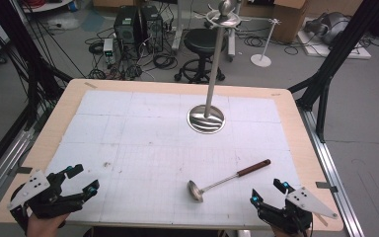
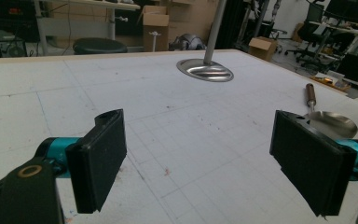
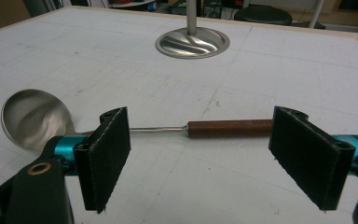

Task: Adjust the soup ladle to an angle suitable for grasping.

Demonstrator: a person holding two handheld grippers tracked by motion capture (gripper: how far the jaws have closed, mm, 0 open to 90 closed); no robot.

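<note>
A metal ladle [image 1: 217, 183] with a brown wooden handle [image 1: 253, 168] lies flat on the white mat, bowl toward the front, handle pointing back right. My right gripper [image 1: 266, 193] rests at the front right edge, open and empty, just right of the ladle's bowl. In the right gripper view the ladle [image 3: 37, 119] lies crosswise beyond the wide-apart jaws, its handle [image 3: 230, 128] between them farther off. My left gripper [image 1: 82, 180] sits at the front left corner, open with nothing in it. The left gripper view catches the ladle [image 2: 331, 122] at far right.
A metal stand with a round base [image 1: 206, 119] and a tall pole [image 1: 215, 61] topped by hooks rises at the back centre of the table [image 1: 296, 128]. A stool, computers and cables lie on the floor beyond the far edge.
</note>
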